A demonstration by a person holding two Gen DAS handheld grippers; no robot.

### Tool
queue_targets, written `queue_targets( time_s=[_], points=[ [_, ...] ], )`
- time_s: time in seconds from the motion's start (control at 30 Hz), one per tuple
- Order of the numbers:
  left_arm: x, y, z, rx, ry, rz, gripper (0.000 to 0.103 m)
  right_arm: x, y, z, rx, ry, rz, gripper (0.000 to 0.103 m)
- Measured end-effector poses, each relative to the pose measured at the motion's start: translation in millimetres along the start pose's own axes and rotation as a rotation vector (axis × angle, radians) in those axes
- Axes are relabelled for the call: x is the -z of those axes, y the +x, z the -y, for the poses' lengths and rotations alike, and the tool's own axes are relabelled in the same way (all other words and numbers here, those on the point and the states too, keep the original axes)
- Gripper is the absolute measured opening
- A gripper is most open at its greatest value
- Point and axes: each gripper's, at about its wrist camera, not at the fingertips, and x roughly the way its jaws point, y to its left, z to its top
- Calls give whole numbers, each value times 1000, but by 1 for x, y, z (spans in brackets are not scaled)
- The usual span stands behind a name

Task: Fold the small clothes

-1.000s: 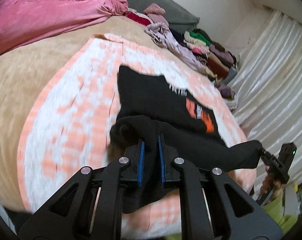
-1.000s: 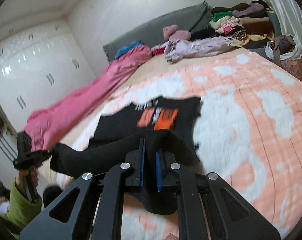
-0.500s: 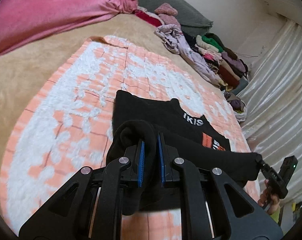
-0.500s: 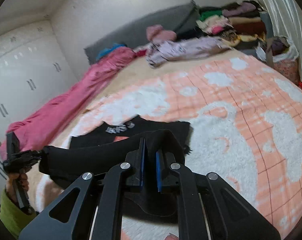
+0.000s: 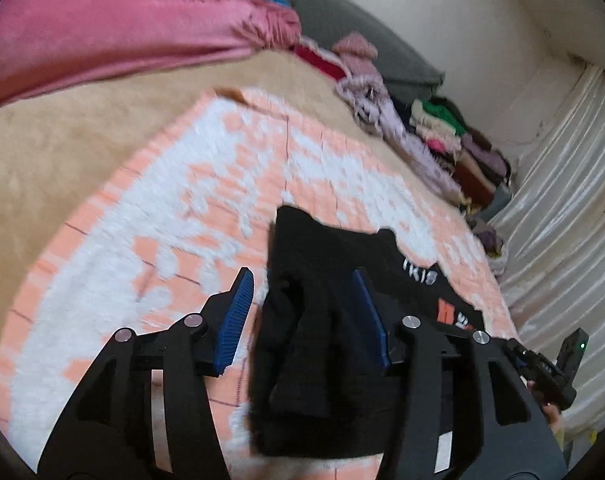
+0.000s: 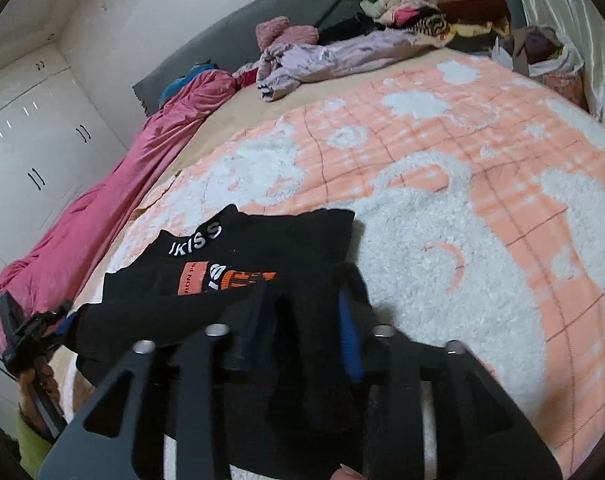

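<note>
While the jaws of both tools are opening, the black garment (image 6: 262,256) lies on the peach-and-white blanket (image 6: 482,208) of the bed, directly ahead of them. Left tool (image 5: 302,292): blue pads (image 5: 236,316) apart, a fold of the garment loose between them. Right tool (image 6: 302,316): pads likewise parted, black cloth draped between, unclamped.

Bedroom, blanketed bed (image 6: 482,208), wardrobe (image 6: 30,152), clothes pile (image 6: 430,4)
</note>
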Motion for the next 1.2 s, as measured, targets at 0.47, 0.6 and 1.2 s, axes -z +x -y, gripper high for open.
queue_targets(
  time_s=[0.47,0.6,1.2],
  points=[
    [86,-8,92,44,398,-93,42,67,-35,-74,-9,-336,-9,38],
    [108,11,101,-4,486,-150,42,84,-16,-82,22,-384,-82,33],
    [123,38,114,-86,591,-169,47,82,19,-89,70,-448,-65,34]
  ],
)
